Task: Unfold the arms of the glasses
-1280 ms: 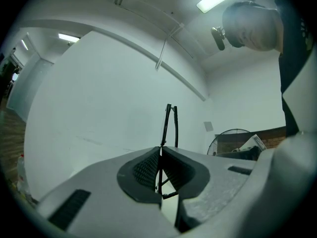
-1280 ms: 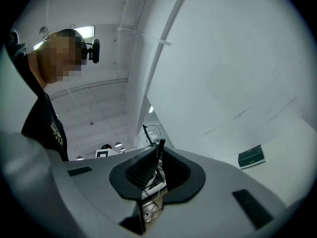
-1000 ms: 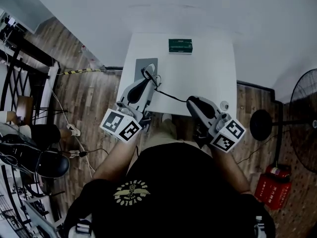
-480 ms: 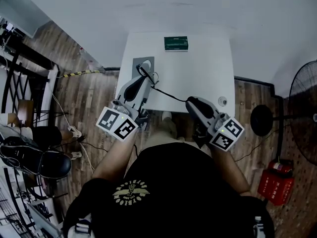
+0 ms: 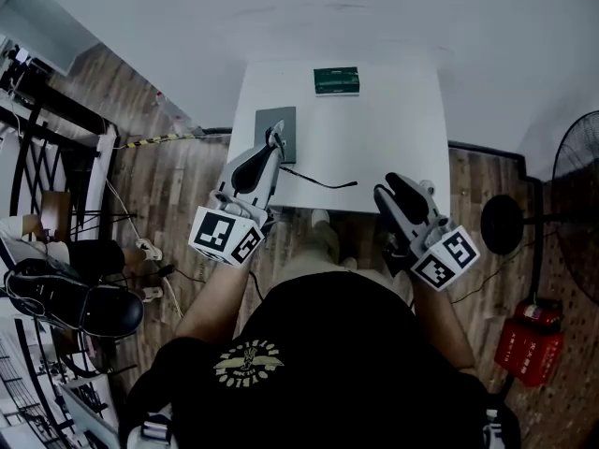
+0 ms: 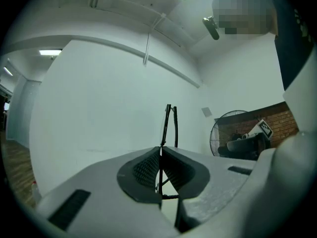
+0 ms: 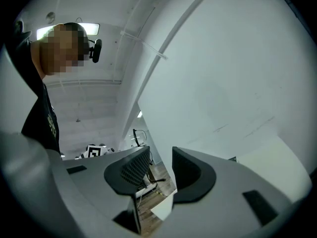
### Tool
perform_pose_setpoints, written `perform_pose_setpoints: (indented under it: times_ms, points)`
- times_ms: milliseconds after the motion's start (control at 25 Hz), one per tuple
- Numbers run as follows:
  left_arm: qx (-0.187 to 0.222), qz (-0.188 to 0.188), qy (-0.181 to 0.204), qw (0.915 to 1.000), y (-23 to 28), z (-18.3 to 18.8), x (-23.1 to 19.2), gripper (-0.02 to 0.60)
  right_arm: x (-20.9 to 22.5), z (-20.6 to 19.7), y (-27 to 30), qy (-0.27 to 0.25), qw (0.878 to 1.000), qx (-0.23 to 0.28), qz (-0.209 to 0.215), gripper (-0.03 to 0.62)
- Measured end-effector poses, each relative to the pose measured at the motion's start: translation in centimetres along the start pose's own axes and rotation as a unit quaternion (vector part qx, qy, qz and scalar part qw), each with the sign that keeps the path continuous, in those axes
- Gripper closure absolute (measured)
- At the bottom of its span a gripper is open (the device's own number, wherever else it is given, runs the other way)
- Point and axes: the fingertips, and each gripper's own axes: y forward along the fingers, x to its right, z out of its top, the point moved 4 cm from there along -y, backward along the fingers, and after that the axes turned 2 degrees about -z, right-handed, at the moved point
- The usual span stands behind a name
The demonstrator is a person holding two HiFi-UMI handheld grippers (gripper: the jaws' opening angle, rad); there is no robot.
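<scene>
Glasses (image 6: 169,125) clamped in left hand-held gripper (image 6: 161,152); one arm (image 5: 323,180) swung out mid-frame. Right hand-held gripper (image 7: 159,156) just opened, empty. 2nd arm prob. not yet done.

Lab-like room, white table (image 5: 393,138), wood floor (image 5: 182,181), standing fan (image 5: 576,195)

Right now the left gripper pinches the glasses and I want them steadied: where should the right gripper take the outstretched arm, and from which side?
Probably near the free tip of the outstretched arm, from the person's right. It juts thin and bare toward the right gripper, whose jaws have just been opening, empty; the left gripper is shut on the glasses.
</scene>
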Motion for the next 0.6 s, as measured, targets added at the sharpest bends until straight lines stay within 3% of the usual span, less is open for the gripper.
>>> perform_pose_setpoints:
  times_ms: [160,320,600]
  points:
    - [-0.03,-0.004,0.039,0.9988,0.5,-1.2,1.2,0.561,-1.1,1.3,0.9,-0.038,0.999,-0.001,0.01,0.47]
    - [-0.052,-0.032,0.077,0.9952,1.3,-2.0,3.2,0.561,-2.7,1.8,1.9,-0.074,0.997,-0.004,0.03,0.47]
    - [-0.051,-0.078,0.142,0.9855,3.4,-1.9,5.9,0.561,-3.5,1.6,4.4,-0.087,0.995,-0.017,0.053,0.471]
